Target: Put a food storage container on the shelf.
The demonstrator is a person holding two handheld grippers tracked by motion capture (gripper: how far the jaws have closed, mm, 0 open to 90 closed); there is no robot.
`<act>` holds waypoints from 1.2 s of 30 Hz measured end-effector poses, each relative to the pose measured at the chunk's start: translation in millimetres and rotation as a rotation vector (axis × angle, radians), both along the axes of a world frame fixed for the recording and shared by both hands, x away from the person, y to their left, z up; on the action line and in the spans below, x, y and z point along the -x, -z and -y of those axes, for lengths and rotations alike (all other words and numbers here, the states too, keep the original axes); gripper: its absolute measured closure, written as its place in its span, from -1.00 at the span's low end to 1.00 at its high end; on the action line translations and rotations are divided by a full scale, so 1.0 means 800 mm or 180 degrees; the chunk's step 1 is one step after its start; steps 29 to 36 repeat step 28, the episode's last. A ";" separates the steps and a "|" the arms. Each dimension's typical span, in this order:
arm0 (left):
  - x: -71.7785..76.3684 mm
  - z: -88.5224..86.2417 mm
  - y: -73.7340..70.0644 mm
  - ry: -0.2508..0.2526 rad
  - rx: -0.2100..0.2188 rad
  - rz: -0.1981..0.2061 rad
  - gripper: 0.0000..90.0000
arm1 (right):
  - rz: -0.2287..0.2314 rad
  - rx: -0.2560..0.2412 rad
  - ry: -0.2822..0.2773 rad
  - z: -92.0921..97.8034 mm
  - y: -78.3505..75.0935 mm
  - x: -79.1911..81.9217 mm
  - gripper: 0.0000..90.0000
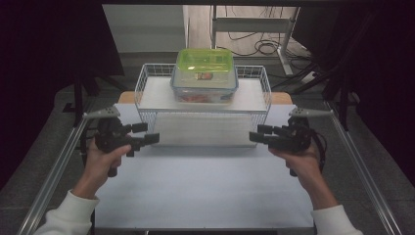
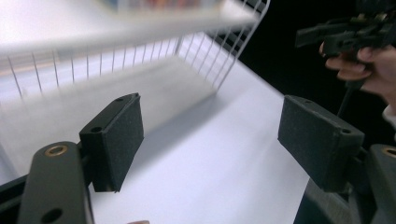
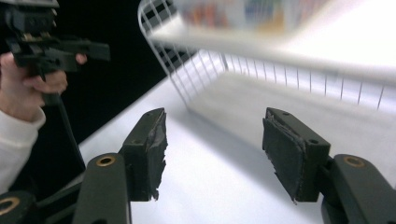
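At the left we see the left hand-held gripper (image 1: 146,133) held just above the white worktop (image 1: 205,186), its jaws apart with nothing between them, pointing right toward the wire rack (image 1: 203,105). In the middle, at the far side, the clear food box with a green lid (image 1: 204,74) stands on the rack's upper shelf, well apart from both grippers. At the right, the right hand-held gripper (image 1: 262,134) hovers near the rack's right front corner, its jaws also apart and empty, pointing left.
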State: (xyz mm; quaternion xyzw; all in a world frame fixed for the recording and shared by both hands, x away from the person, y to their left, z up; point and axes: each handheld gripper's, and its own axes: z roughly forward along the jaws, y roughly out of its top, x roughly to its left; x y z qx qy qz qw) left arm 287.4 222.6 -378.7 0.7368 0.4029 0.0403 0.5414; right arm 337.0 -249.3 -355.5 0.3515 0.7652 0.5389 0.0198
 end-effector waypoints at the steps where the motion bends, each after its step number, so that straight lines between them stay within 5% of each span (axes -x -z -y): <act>1: 0.003 0.001 0.008 -0.0014 -0.0055 -0.0017 -0.52 | -0.0013 0.0067 -0.0008 0.001 0.013 0.006 -0.14; 7: 0.014 0.015 0.043 -0.0038 -0.0260 -0.0111 -0.51 | -0.0126 0.0204 -0.0017 0.006 0.060 0.022 -0.18; 16: 0.023 0.039 0.083 -0.0026 -0.0616 -0.0162 -0.49 | -0.0265 0.0454 -0.0026 0.009 0.104 0.030 -0.20; 36: 0.023 0.039 0.091 -0.0102 -0.0642 -0.0219 -0.51 | -0.0215 0.0420 0.0003 0.011 0.104 0.030 -0.27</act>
